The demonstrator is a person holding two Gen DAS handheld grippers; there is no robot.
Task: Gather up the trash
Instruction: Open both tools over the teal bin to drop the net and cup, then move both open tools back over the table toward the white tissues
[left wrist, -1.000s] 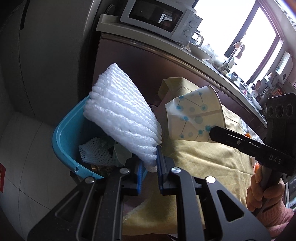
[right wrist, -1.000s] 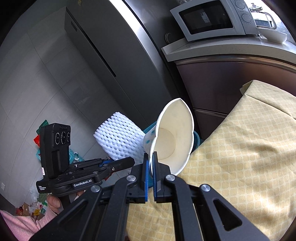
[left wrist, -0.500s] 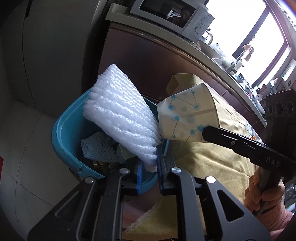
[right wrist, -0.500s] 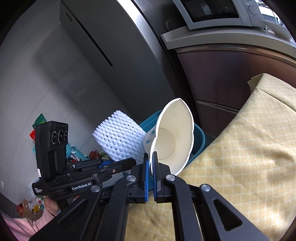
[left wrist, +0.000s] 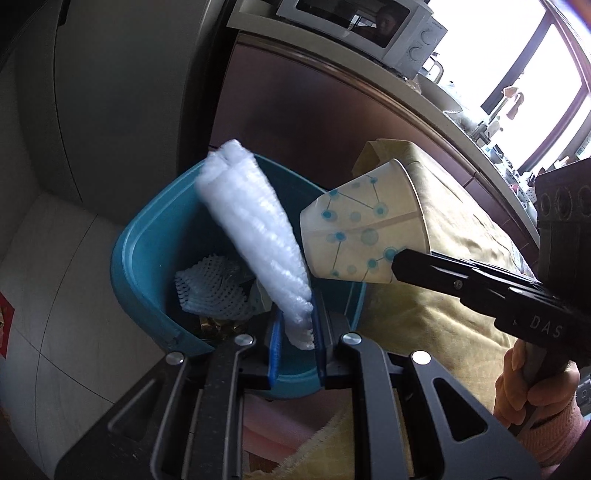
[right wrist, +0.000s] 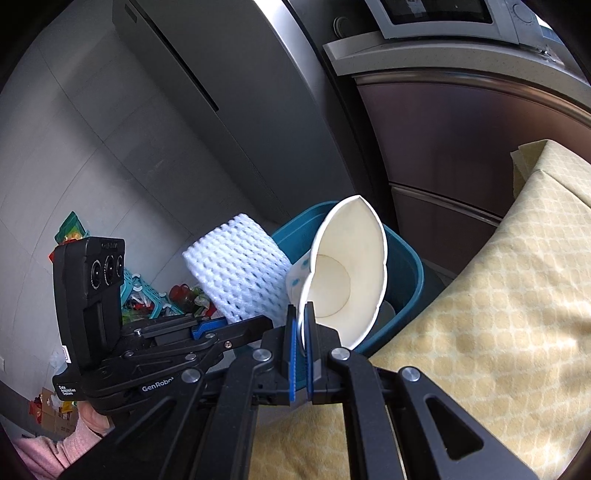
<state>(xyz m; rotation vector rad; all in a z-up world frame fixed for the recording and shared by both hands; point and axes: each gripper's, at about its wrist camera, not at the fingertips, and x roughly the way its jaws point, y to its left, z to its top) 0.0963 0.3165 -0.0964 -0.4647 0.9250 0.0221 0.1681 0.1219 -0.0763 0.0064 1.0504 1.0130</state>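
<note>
Inside, the teal bin (left wrist: 147, 266) holds foam netting (left wrist: 208, 284) and perhaps wrappers; left claw (left wrist: 295, 339) pinches a foam sleeve (left wrist: 255, 236), right claw (right wrist: 301, 328) a paper cup (right wrist: 347, 269).

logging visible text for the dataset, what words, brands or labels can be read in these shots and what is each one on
"DAS": on the black body of the right gripper, seen in the left wrist view.
"GenRobot": on the black body of the left gripper, in the right wrist view; the last letter is partly hidden.
"Data Acquisition System": a small label on the left gripper's lower edge; tiny, my best reading.
Microwave dial markings: too small to read.
</note>
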